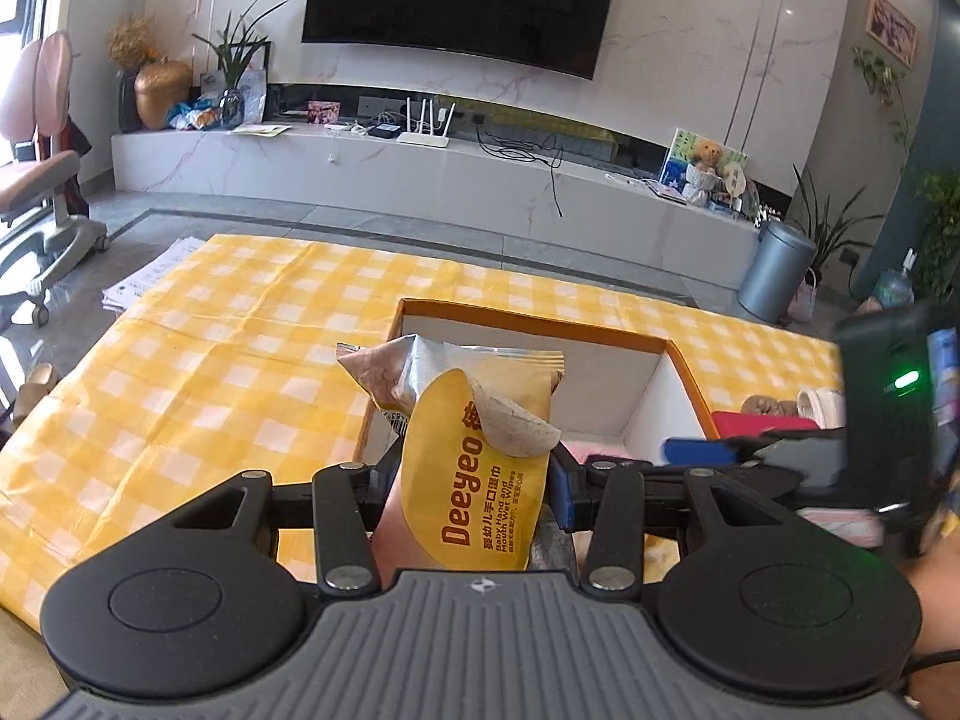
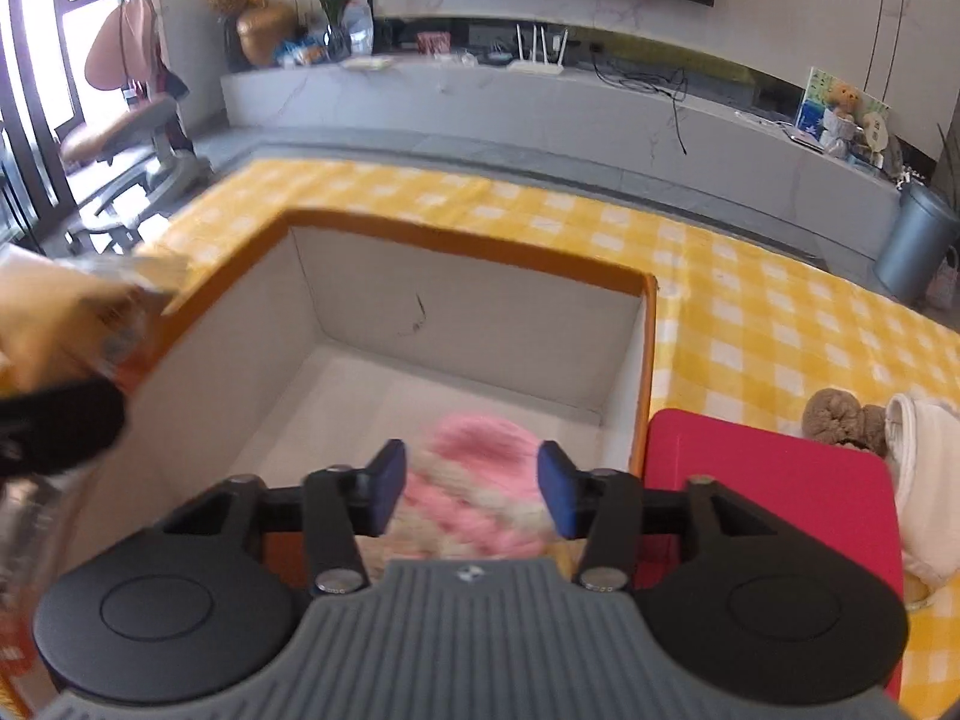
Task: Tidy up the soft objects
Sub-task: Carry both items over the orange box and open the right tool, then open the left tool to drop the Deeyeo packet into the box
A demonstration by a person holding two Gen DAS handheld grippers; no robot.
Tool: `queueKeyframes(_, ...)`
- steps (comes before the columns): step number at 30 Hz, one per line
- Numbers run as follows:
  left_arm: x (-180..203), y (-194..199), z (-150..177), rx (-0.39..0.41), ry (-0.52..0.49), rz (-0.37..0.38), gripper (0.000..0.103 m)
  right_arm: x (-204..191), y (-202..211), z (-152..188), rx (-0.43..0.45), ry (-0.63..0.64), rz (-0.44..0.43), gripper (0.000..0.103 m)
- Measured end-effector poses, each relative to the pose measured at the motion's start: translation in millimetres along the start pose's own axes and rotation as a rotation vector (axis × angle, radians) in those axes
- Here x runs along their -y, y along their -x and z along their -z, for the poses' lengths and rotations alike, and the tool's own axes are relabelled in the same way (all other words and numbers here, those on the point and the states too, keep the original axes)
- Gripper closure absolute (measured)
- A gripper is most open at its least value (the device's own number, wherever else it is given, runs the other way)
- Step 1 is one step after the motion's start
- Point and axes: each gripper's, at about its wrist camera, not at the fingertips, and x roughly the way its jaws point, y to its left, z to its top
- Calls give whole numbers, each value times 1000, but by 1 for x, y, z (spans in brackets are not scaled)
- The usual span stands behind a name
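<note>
My left gripper [image 1: 474, 486] is shut on a yellow wet-wipes pack [image 1: 480, 456] whose peel flap curls up. It holds the pack upright over the near left corner of an orange-rimmed white box [image 1: 528, 324]. In the right wrist view my right gripper [image 2: 471, 491] stands open above the box [image 2: 480, 252]. A blurred pink and cream knitted piece [image 2: 474, 480] sits between and below its blue pads [image 2: 555, 489], low against the box's near wall. The wipes pack [image 2: 60, 312] shows blurred at that view's left edge. One blue fingertip [image 1: 699, 451] of the right gripper reaches in over the box's right side.
A red flat thing [image 2: 768, 492] lies right of the box, with a brown plush [image 2: 840, 420] and a white cloth [image 2: 924, 480] beyond it. A yellow checked cloth [image 1: 240, 330] covers the table. Papers [image 1: 150, 282] lie at its far left corner.
</note>
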Motion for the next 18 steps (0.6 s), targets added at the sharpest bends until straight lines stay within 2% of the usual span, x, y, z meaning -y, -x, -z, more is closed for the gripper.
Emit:
queueKeyframes(1, 2, -1, 0, -1, -5, 3, 52, 3, 7, 0, 16, -17, -7, 36)
queueKeyframes(3, 8, -7, -1, -14, -12, 10, 52, 6, 21, -5, 56, -36, -10, 34)
queueKeyframes(6, 13, -22, 0, -42, -22, 14, 52, 16, 46, -4, 97, -46, -30, 23)
queueKeyframes(10, 26, -47, -3, -63, -69, -16, 52, 34, 75, 2, 137, -6, -6, 23)
queueKeyframes(12, 33, -61, -5, -73, -91, -44, 52, 49, 88, 6, 191, -22, 9, 23)
queueKeyframes(15, 39, -87, -12, -130, -101, -70, 52, 80, 97, 11, 268, -160, -3, 22)
queueKeyframes(18, 44, -110, -13, -196, -129, -73, 52, 107, 87, 11, 256, -266, -43, 23)
